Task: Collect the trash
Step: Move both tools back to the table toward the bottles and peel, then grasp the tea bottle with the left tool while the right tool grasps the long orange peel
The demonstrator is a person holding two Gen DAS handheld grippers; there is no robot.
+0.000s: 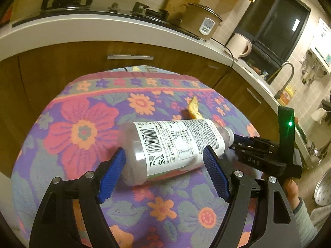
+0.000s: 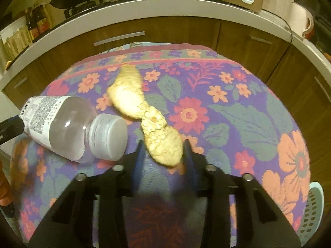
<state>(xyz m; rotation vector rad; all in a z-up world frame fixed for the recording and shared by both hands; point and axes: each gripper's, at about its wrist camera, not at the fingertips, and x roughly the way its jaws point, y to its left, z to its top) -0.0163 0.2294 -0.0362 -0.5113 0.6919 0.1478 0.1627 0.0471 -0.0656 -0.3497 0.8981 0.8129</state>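
A clear plastic bottle [image 1: 165, 146] with a white label lies on its side on the flowered tablecloth [image 1: 82, 111]. My left gripper [image 1: 165, 161] is open, its blue pads on either side of the bottle's body, not pressing it. In the right wrist view the bottle [image 2: 68, 124] lies at the left with its cap toward me. A yellow peel [image 2: 144, 111] lies beside it; its near end sits between the fingers of my right gripper [image 2: 163, 153], which look closed on it. The peel also shows behind the bottle in the left wrist view [image 1: 194, 107]. The right gripper [image 1: 258, 153] sits right of the bottle's cap.
A kitchen counter [image 1: 103, 31] with a stove, rice cooker [image 1: 204, 20] and kettle [image 1: 240, 45] runs behind the table, with wooden cabinets [image 2: 175, 31] below. A perforated light basket [image 2: 312, 210] sits at the lower right past the table's edge.
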